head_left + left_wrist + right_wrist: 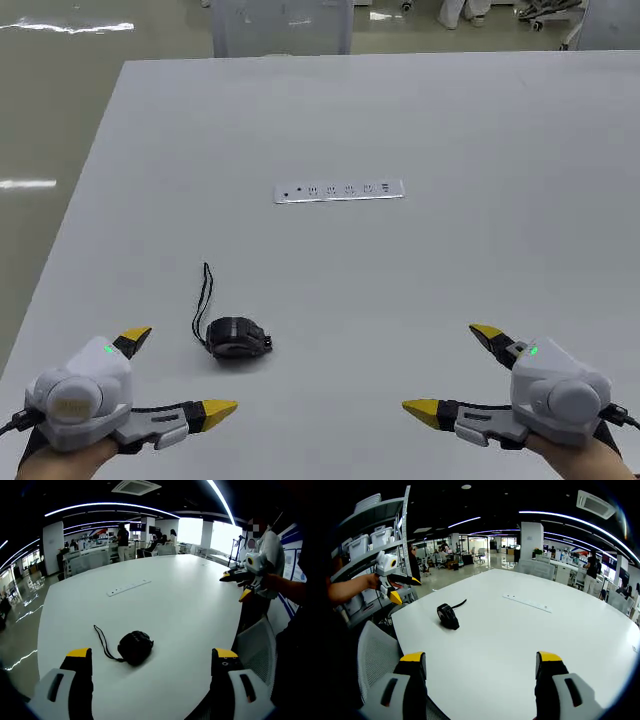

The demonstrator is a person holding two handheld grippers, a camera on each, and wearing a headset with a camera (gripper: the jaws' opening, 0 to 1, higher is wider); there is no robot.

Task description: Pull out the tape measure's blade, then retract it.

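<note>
- Head view looks down on a broad, plain white counter (450, 280), which carries everything listed below.
- A white-bodied left tool (180, 372) with black, yellow-tipped jaws is held in a hand over the counter's near left edge. Its jaws stand wide apart and grip nothing.
- A matching right tool (450, 369) is held over the near right edge. Its jaws are also spread wide with nothing between them. The two tools are well apart.
- A long, flat white power strip (340, 190) lies crosswise near the middle of the counter, on the far side of the tools.
- A small, rounded black tape measure (237, 338) rests on the counter just beyond and to the right of the left tool, apart from both tools.
- A thin black wrist cord (203, 300) trails from the tape measure's left side away from the person, lying loose on the counter.
</note>
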